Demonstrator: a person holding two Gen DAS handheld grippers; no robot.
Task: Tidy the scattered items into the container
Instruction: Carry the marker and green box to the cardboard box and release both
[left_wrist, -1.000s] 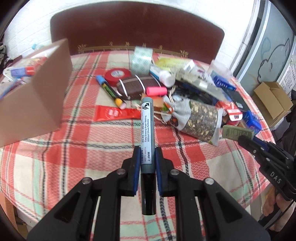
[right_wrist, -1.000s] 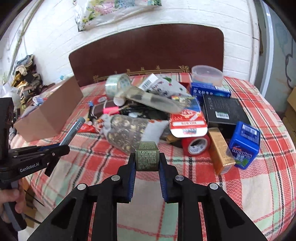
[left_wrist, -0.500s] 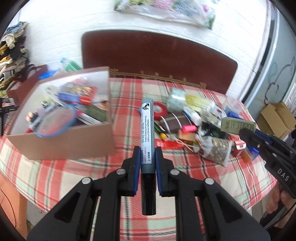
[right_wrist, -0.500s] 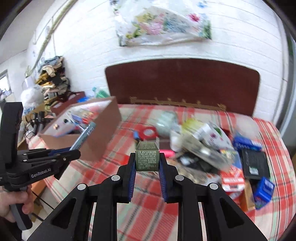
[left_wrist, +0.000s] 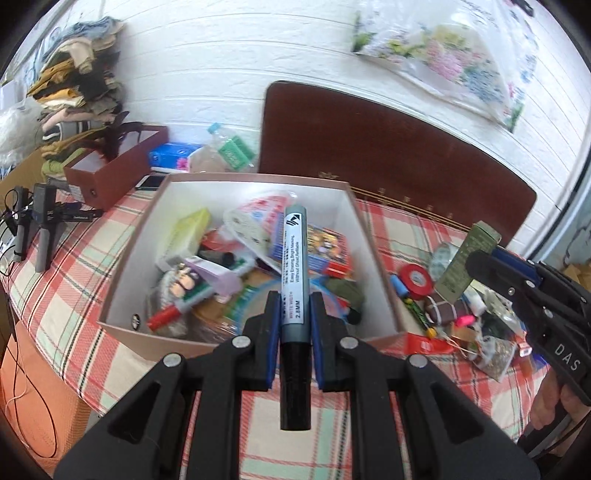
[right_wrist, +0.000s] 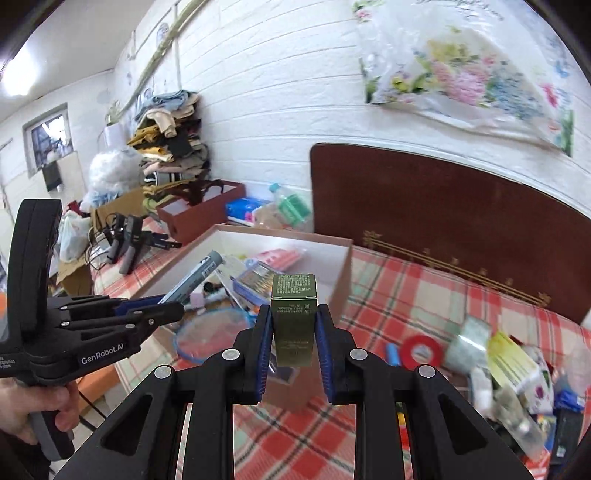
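Note:
My left gripper (left_wrist: 294, 306) is shut on a grey marker (left_wrist: 294, 258) and holds it above the near wall of the open cardboard box (left_wrist: 373, 258), which holds several items. My right gripper (right_wrist: 293, 321) is shut on a small olive-green carton (right_wrist: 294, 314), held in the air to the right of the box (right_wrist: 343, 266). The right gripper and its carton (left_wrist: 465, 262) also show at the right of the left wrist view. The left gripper (right_wrist: 177, 302) with the marker (right_wrist: 195, 277) shows at the left of the right wrist view.
Scattered items lie on the checked tablecloth (left_wrist: 413, 236) right of the box: a red tape roll (left_wrist: 417, 280), a blue tube (left_wrist: 399, 286), packets and pouches (right_wrist: 513, 365). A brown headboard (left_wrist: 388, 147) stands behind. A brown box (left_wrist: 110, 173) and spare grippers (left_wrist: 44, 218) sit at the far left.
Both grippers have risen and swung left toward the box; the left one now looks down into it with the marker. The right gripper follows with the green carton.

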